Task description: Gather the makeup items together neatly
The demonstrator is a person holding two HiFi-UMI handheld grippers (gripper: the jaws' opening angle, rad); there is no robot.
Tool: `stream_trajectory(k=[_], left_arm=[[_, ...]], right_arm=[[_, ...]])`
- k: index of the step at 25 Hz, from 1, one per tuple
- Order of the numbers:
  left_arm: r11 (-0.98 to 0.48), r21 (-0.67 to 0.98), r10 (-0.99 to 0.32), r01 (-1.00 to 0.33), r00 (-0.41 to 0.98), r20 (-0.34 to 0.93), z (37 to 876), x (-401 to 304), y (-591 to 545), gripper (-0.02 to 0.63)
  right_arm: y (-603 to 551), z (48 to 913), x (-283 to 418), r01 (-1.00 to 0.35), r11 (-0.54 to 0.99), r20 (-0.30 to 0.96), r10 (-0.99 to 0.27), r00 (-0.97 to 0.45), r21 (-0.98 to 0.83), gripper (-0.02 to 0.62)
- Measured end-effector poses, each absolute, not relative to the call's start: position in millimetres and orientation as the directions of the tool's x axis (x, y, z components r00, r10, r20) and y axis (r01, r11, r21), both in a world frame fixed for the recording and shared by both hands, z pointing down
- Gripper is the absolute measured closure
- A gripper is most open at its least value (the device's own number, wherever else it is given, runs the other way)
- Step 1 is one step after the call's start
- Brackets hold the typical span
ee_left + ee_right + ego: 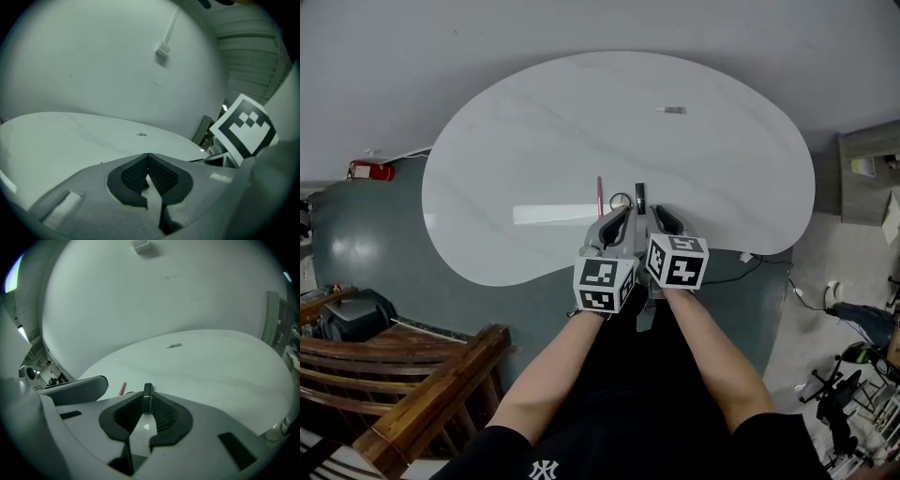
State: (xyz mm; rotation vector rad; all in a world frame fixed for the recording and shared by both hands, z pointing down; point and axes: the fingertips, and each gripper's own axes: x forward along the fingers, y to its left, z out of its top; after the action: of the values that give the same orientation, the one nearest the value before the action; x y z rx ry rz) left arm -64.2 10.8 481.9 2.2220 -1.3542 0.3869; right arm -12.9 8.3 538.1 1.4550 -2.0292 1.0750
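Both bare forearms reach fwd and converge, grippers side by side over the near edge of the white table [534,122], marker cubes just beside each other. L gripper [148,157] is closed, pad tips meeting w/ nothing between them. Just ahead of it lie a red pencil [600,197], pointing toward the far edge, and beside that a small round item [620,201], too small to identify. R gripper [146,401] is closed at its tips on the near end of a black tube [147,398] w/ a gold band. A small silver item [674,110] lies alone, well apart, nr the far edge.
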Motion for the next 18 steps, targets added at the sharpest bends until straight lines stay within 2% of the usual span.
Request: stream_trajectory(k=[9,18], left_arm=[[-0.431,0.263,-0.742,-0.863,0.505,0.441,450,-32,1,0.597],[-0.435,0.272,-0.751,-0.858,0.513,0.416,428,3,-13,0.597]], right_arm=[[2,494,12,-0.925,0.195,0.654,-0.661,-0.370,-0.326,0.575],[-15,460,44,-0.923,0.263,0.605,-0.697,-0.384,-0.282,0.580]])
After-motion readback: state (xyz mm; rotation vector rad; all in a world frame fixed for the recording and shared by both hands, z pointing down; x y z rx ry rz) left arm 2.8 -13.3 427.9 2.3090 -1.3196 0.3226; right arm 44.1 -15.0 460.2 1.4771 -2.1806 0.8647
